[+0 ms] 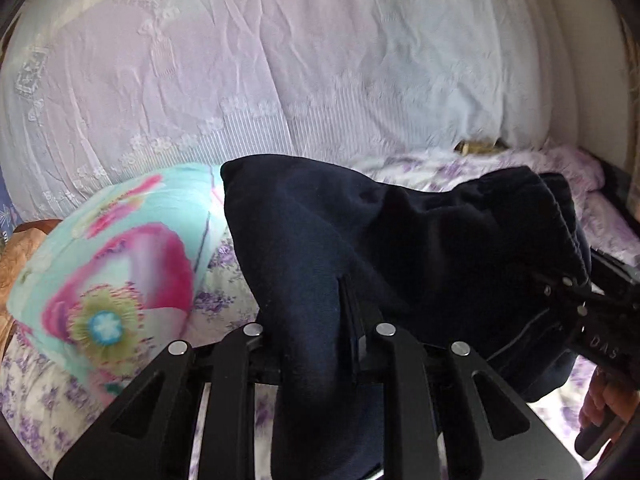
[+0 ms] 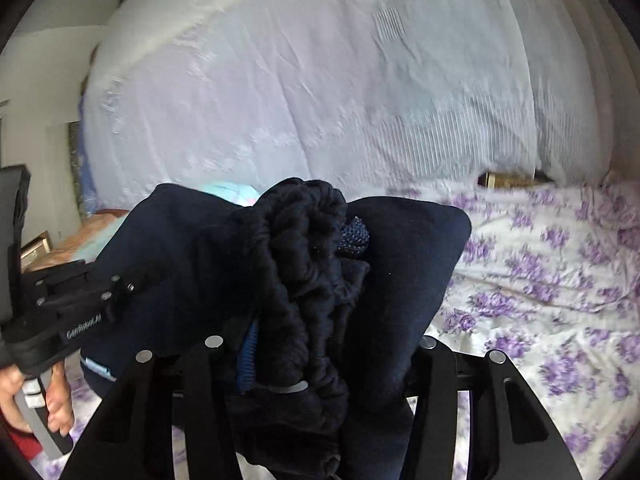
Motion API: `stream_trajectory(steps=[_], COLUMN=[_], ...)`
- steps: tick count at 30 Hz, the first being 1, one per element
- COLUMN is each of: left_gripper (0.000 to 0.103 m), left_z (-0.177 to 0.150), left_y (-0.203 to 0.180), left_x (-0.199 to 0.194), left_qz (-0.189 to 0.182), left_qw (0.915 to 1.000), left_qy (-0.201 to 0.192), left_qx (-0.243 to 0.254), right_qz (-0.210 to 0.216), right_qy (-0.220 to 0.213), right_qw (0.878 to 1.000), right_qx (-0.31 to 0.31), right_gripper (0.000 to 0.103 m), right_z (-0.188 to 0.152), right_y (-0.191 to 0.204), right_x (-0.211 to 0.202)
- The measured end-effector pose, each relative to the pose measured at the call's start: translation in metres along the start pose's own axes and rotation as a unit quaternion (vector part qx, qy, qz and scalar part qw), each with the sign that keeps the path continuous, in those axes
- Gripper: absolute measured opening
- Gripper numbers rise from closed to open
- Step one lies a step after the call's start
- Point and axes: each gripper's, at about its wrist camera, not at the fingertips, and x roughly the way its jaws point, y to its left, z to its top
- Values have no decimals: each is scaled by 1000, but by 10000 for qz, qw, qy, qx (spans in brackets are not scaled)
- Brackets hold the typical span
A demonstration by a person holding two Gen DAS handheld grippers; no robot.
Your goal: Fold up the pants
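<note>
Dark navy pants (image 1: 320, 248) hang lifted above the bed, held by both grippers. My left gripper (image 1: 320, 332) is shut on a fold of the pants fabric, which drapes over and between its fingers. My right gripper (image 2: 316, 344) is shut on the bunched elastic waistband (image 2: 308, 248) of the pants. In the left wrist view the right gripper (image 1: 576, 292) shows at the right edge, clamped on the waistband. In the right wrist view the left gripper (image 2: 92, 292) shows at the left, clamped on the pants. The fingertips of both are hidden by cloth.
The bed has a white sheet with purple flowers (image 2: 540, 280). A turquoise and pink floral pillow (image 1: 116, 268) lies at the left. A white lace curtain (image 1: 280, 60) hangs behind the bed. A dark bed frame edge (image 1: 616, 188) is at the right.
</note>
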Motion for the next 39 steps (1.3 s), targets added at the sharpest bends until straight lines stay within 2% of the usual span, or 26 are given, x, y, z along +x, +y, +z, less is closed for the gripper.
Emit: stream_trajectory(steps=[1, 3, 4, 5, 6, 7, 8, 11, 13, 14, 15, 17, 18, 19, 20, 21, 23, 24, 25, 27, 29, 30, 32, 35, 36, 39], left_gripper=[19, 26, 35, 45, 48, 52, 60, 65, 64, 64, 64, 68, 72, 76, 80, 81, 94, 94, 94, 94, 98, 98, 98, 98, 98, 98], left_z=[-5, -21, -31, -46, -55, -55, -57, -64, -60, -58, -57, -54, -59, -68, -76, -76, -76, -80, -83, -88, -94, -97, -105, -124, -128, -135], left_y=[1, 7, 12, 19, 26, 40, 58, 96, 110, 110, 104, 78, 62, 50, 43, 45, 52, 54, 55, 49, 35, 27, 11, -9, -12, -15], left_x=[22, 61, 78, 94, 102, 104, 97, 82, 69, 59, 55, 59, 69, 74, 79, 77, 66, 55, 45, 17, -19, -33, -59, -88, -94, -110], left_qz=[19, 79, 117, 93, -35, -310, -506, -463, -499, -451, -383, 101, 313, 432, 614, 674, 761, 710, 609, 408, 409, 470, 651, 834, 841, 830], left_qw=[9999, 9987, 9976, 9959, 9938, 9900, 9861, 9737, 9674, 9683, 9722, 9849, 9871, 9874, 9868, 9858, 9856, 9868, 9875, 9901, 9944, 9959, 9972, 9965, 9964, 9965], left_qy=[139, 503, 677, 876, 1048, 1160, 1027, 936, 833, 719, 694, 963, 1230, 1350, 1393, 1422, 1310, 1174, 1099, 873, 482, 318, 67, -41, -40, -65], left_qx=[23, 2, -59, -197, -372, -747, -1205, -2023, -2340, -2349, -2203, -1433, -974, -705, -546, -579, -748, -854, -951, -1024, -843, -698, -368, -14, 27, 94], right_qz=[-41, -245, -434, -504, -319, -90, -50, -1066, -996, -946, -1030, -1457, -1608, -1506, -1401, -1324, -1404, -1489, -1586, -1724, -1683, -1540, -1253, -808, -664, -862], right_qy=[144, 532, 751, 1253, 1419, 1236, 1061, 319, -98, -119, -47, 392, 941, 1432, 1550, 1440, 1414, 1344, 1082, 135, -659, -862, -660, 261, 296, -70], right_qw=[9999, 9982, 9961, 9899, 9860, 9873, 9888, 9902, 9924, 9936, 9939, 9885, 9821, 9777, 9777, 9806, 9799, 9797, 9814, 9849, 9833, 9841, 9896, 9963, 9973, 9961], right_qx=[63, 139, 177, 441, 811, 992, 1051, 843, 714, 606, 393, -93, -290, -302, -186, -78, 8, 29, 16, -104, -188, -218, -253, -114, -33, 172], right_gripper=[53, 65, 69, 71, 78, 81, 83, 83, 86, 92, 97, 99, 99, 99, 100, 100, 99, 99, 99, 99, 100, 100, 100, 100, 100, 100], right_z=[-4, -19, -32, -35, -37, -35, -33, -26, -24, -23, -24, -32, -39, -45, -46, -45, -48, -49, -51, -54, -63, -70, -79, -93, -95, -103], right_y=[-7, -19, -27, -36, -50, -57, -62, -63, -55, -50, -42, -26, -20, -22, -27, -30, -30, -27, -22, -8, 4, 8, 13, 17, 17, 19], right_x=[20, 59, 79, 100, 106, 100, 91, 53, 32, 28, 29, 43, 58, 74, 76, 69, 59, 51, 39, -2, -42, -57, -67, -69, -73, -103])
